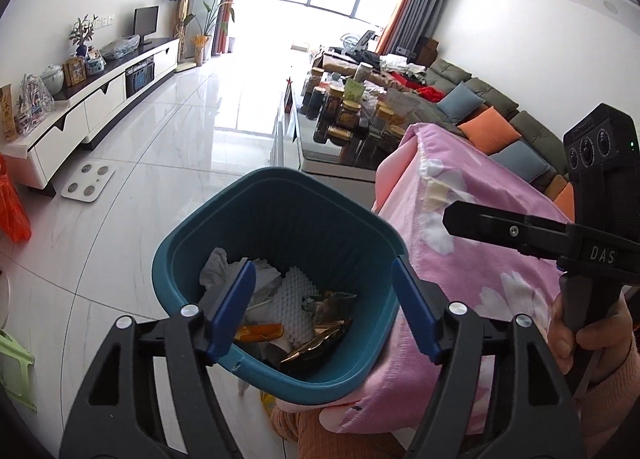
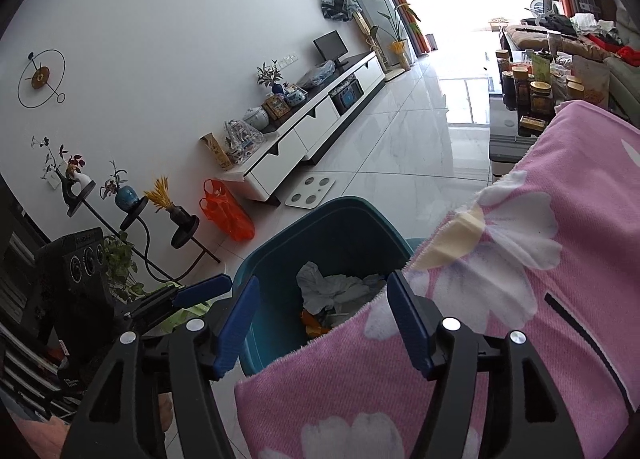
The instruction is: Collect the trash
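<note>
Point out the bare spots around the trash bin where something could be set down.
Bare floor lies between the teal trash bin, the bathroom scale and the white TV cabinet. The pink flowered cloth beside the bin looks bare too. Crowded: the coffee table is packed with jars, and the bin holds trash.

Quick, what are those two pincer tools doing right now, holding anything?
Left tool: open, holding nothing, above the teal bin of trash.
Right tool: open, holding nothing, over the bin's edge beside the pink flowered cloth.

Both wrist views look down, close, sharing the bin (image 1: 276,219).
</note>
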Available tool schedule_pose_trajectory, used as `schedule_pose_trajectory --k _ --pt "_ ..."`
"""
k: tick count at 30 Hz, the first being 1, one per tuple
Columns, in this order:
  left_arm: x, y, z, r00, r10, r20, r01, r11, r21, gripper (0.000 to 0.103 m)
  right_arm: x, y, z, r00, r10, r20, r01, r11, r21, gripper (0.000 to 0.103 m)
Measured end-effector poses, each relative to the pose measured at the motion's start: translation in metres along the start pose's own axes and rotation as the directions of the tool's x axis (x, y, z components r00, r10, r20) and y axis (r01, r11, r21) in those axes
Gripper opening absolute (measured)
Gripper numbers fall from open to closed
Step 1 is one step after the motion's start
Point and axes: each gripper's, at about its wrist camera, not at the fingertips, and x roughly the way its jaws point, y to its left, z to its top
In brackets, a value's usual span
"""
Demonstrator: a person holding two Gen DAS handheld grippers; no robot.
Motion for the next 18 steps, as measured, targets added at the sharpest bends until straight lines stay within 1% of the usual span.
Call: schedule_pose_trajectory --k 2,4,7,9,10,12,15,18 --pt "-0.011 -0.009 0.0 0.999 -0.019 0.039 0.019 1.0 0.015 0.09 -0.017 -0.001 -0.005 0.999 -0.017 0.038 0.018 1.0 -0.016 0.074" --pt "-0.021 -0.02 -0.001 0.996 -0.037 0.082 0.034 0.999 0.038 0.097 -0.035 -0.003 -0.012 0.996 -0.042 0.075 0.044 0.999 -0.029 0.078" --pt "-0.033 -0.039 -0.003 0.99 -0.064 0.126 0.055 0.996 0.071 0.097 -0.063 -0.01 -0.025 0.987 -0.088 0.136 0.091 0.996 -0.022 0.085" --pt "-0.038 -0.051 -0.005 0.985 -0.085 0.147 0.074 0.994 0.083 0.097 -0.083 -0.016 -0.034 0.975 -0.133 0.179 0.137 0.991 -0.008 0.089" --pt "-0.039 -0.057 -0.006 0.984 -0.09 0.155 0.077 0.993 0.089 0.097 -0.093 -0.021 -0.039 0.966 -0.16 0.202 0.163 0.987 -0.001 0.092" --pt "-0.04 -0.071 -0.008 0.982 -0.096 0.163 0.08 0.992 0.1 0.097 -0.111 -0.026 -0.05 0.947 -0.207 0.244 0.209 0.978 0.018 0.096" --pt "-0.038 -0.091 -0.01 0.979 -0.1 0.176 0.081 0.99 0.111 0.097 -0.135 -0.033 -0.063 0.913 -0.284 0.292 0.284 0.958 0.041 0.096" --pt "-0.036 -0.11 -0.011 0.974 -0.096 0.205 0.071 0.989 0.129 0.097 -0.158 -0.041 -0.077 0.874 -0.357 0.33 0.354 0.932 0.073 0.096"
